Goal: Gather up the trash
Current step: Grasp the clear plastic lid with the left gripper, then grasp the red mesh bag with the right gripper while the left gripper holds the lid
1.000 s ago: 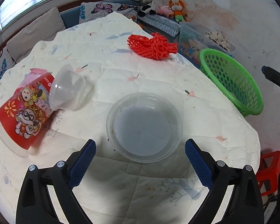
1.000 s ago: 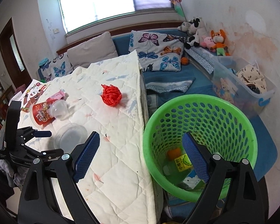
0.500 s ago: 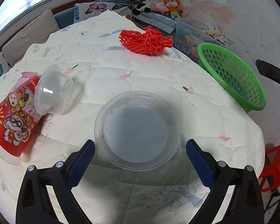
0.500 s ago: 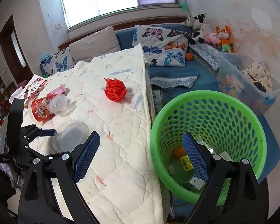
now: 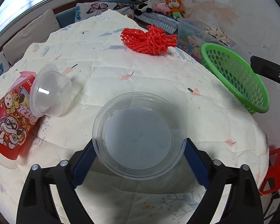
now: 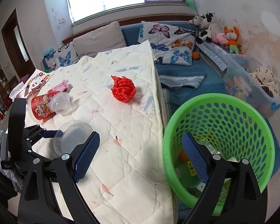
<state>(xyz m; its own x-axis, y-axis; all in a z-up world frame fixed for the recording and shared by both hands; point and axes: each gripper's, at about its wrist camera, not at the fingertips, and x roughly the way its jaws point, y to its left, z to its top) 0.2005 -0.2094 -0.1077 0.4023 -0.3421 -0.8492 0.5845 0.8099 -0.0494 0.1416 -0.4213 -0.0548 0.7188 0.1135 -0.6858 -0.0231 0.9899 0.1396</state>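
A clear plastic lid lies on the white quilted table, also in the right wrist view. My left gripper is open with its jaws on either side of the lid's near half; contact cannot be told. A red paper cup lies tipped at left with a clear dome lid against it. A red mesh net lies at the far side. The green trash basket holds some trash. My right gripper is open and empty, over the table edge and basket rim.
A sofa with butterfly cushions and soft toys stands behind the table. A clear storage bin sits beyond the basket. A red stool is at the table's right. Printed papers lie at the table's far left.
My left gripper has moved forward and down so the clear lid now sits between its jaws. My right gripper has drifted slightly left of the basket.
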